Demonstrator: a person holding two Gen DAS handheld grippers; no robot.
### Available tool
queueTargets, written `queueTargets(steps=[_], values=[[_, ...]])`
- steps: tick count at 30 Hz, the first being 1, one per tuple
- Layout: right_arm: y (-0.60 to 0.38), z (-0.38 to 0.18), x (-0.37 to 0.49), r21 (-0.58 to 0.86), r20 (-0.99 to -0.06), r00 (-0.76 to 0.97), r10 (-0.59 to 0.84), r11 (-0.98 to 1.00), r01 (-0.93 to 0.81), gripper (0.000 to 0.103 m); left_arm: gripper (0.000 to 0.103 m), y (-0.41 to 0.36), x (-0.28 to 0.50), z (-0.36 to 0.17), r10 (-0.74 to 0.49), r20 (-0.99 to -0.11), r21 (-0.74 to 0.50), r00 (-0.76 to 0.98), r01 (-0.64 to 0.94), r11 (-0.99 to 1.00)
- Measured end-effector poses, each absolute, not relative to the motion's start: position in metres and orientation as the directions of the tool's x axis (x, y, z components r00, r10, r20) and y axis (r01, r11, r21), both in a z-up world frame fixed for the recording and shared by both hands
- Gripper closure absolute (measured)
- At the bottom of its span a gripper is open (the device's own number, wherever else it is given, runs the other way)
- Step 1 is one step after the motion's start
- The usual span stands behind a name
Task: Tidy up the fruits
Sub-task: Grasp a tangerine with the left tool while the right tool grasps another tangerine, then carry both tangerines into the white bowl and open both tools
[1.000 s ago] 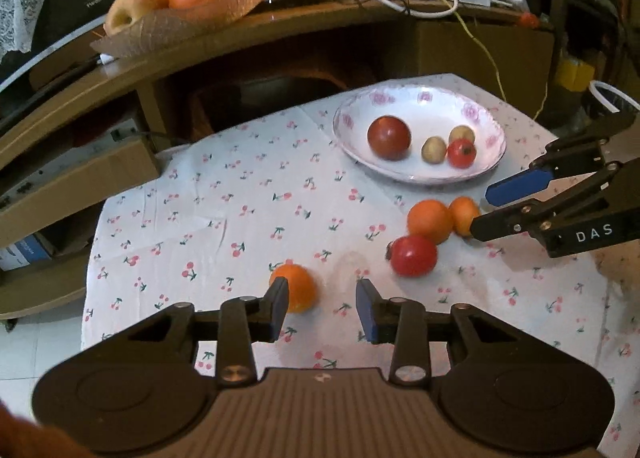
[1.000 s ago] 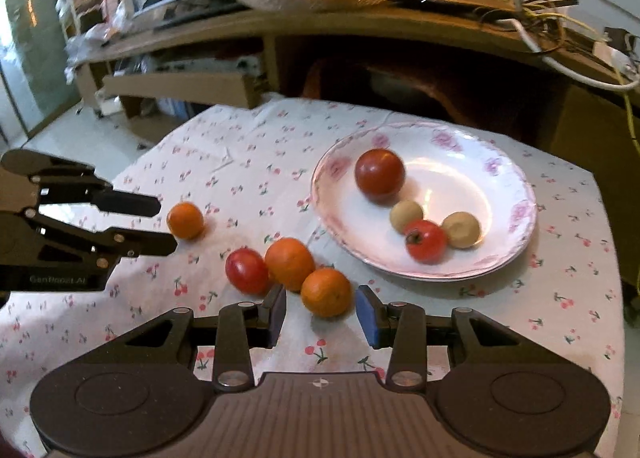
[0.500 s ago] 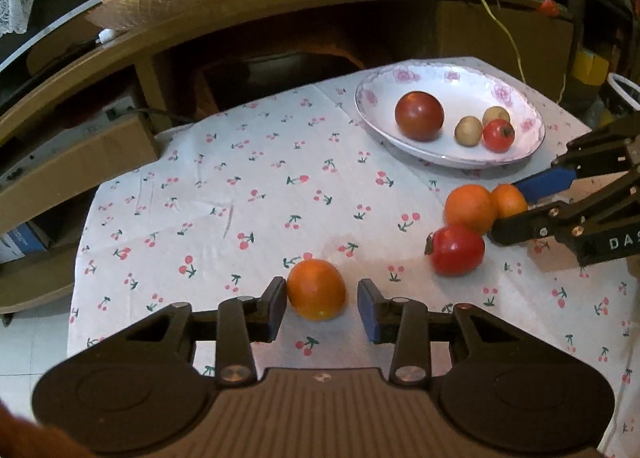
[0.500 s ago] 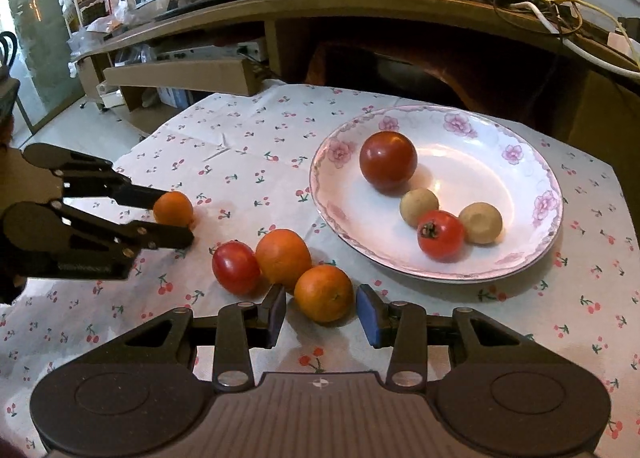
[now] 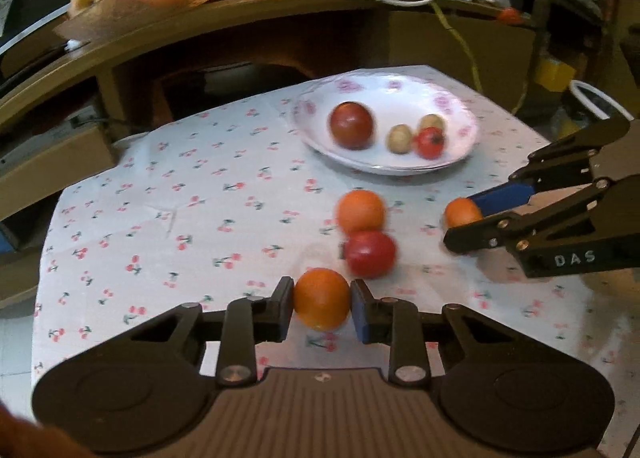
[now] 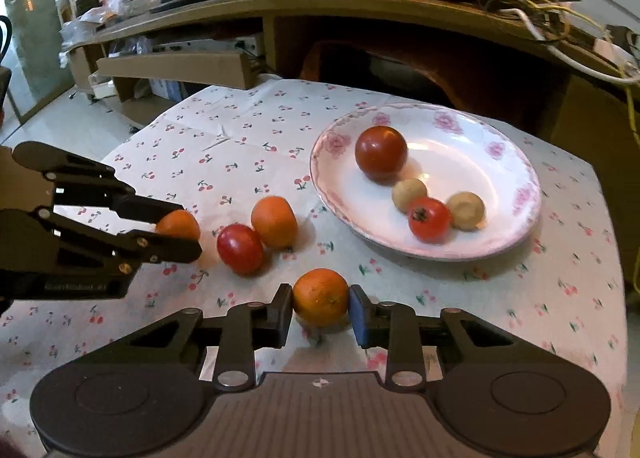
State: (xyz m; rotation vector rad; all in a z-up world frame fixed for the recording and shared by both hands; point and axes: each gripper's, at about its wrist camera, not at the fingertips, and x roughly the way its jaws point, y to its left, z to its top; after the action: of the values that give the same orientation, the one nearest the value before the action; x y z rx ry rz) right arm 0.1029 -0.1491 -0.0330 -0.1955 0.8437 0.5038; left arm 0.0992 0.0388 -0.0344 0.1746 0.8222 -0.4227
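Left gripper (image 5: 322,302) clamped on an orange (image 5: 322,298), right gripper (image 6: 320,304) on another orange (image 6: 320,296), near worktop's front edge. Cherry-print cloth (image 6: 224,129); flowered plate (image 6: 520,193) toward back. Cluttered wooden shelf (image 6: 360,5) behind.

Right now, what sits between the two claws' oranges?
In the right wrist view, a red tomato touching another orange lies between the two held oranges.
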Motion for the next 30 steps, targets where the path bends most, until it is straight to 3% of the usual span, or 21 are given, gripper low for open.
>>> queueTargets(steps=[10,14,16,18,30], values=[[-0.146,-0.039,0.061,-0.015,-0.776,0.558,0.294,0.876,-0.481,0.07,0.067,0.016,0.07,-0.044,-0.301,-0.757,0.034,0.58,0.495,0.868],[-0.151,-0.041,0.056,0.002,-0.772,0.555,0.311,0.873,-0.487,0.069,0.062,0.017,0.065,-0.044,-0.296,-0.76,0.046,0.579,0.502,0.864],[-0.154,-0.041,0.058,0.017,-0.767,0.554,0.325,0.873,-0.487,0.064,0.06,0.017,0.065,-0.043,-0.293,-0.76,0.051,0.58,0.502,0.863],[-0.155,-0.04,0.06,0.023,-0.762,0.557,0.329,0.874,-0.485,0.051,0.055,0.017,0.067,-0.044,-0.294,-0.761,0.048,0.578,0.502,0.863],[-0.152,-0.044,0.071,0.034,-0.745,0.558,0.366,0.856,-0.515,0.051,0.052,0.022,0.07,-0.045,-0.301,-0.758,0.03,0.579,0.492,0.87]])
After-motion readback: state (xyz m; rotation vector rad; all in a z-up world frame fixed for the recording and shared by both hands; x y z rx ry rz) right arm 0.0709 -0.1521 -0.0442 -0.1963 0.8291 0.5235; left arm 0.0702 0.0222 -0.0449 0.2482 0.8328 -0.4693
